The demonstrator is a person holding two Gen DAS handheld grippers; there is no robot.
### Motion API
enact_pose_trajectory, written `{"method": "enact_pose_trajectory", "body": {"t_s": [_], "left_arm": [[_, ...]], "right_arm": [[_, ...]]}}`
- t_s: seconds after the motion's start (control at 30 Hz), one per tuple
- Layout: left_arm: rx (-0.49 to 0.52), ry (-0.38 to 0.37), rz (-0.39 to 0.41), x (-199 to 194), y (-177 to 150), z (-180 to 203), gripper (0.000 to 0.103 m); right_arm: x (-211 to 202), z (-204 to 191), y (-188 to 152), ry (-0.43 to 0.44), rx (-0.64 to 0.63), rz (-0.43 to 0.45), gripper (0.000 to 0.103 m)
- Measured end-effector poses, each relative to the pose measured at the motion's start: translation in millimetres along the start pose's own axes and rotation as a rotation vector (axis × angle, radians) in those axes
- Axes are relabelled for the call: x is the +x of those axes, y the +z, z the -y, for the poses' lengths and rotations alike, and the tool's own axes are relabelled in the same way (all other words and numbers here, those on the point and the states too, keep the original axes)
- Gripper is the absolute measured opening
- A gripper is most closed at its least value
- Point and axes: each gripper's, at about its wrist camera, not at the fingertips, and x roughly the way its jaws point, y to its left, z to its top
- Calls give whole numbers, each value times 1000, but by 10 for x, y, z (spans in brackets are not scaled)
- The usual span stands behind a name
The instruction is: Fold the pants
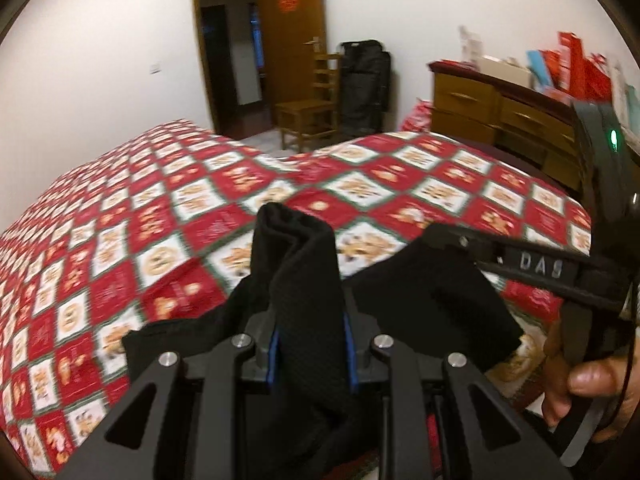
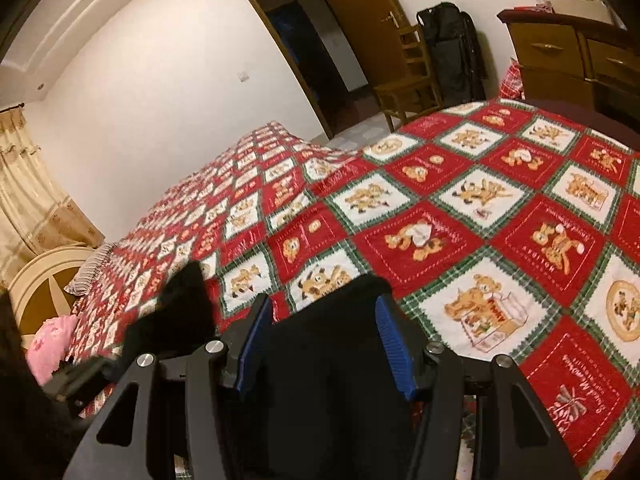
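**Both grippers clamped on limp black pants above the bed**

Left gripper (image 1: 310,344) is pinched tight on a bunched fold of the black pants (image 1: 304,280), the blue pads nearly together with thick cloth squeezed between them and a loose end poking up past the fingertips. Right gripper (image 2: 326,344) stands wider, its blue pads pressing either side of a broader band of the same cloth (probably the waistband or a doubled leg, too dark to tell). The pants hang between the two, held up over the red-and-white quilt (image 1: 168,216), sagging where nothing supports them.

Judging by that sag, the fabric is light, soft and textured, so it should not slip but will not hold a shape either. Edges and corners are the sensible holds; a grip mid-panel only makes a bundle. Beyond the bed stand a wooden chair (image 1: 308,116) and a dresser (image 1: 492,108).
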Motion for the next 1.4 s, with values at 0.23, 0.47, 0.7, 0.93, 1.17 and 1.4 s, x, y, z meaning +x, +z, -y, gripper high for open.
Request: {"method": "enact_pose_trajectory", "body": {"t_s": [0.23,0.47,0.7,0.93,1.17,1.4], "left_arm": [[33,-136,-98,200,-107,128,36],[-40,-135,-103,-20,-10,-186,69],[-217,172,-121,-22,54,-965,88],[-296,294,-219,182,-156,-1291,88],[-262,353,-239,334,-238,-1271,88],[-294,327,-234,400,-350,-1309,88]], "right_arm": [[83,-83,-23,66,-20,-35,55],[78,-148,-25,87,-33,-38,55],[192,-318,-140,115,-64,-104,55],[432,-374,-262,93,-70,-201,56],[568,-527,-425,42,-167,-237,64],[614,-705,-492,-65,-290,-233,64]]}}
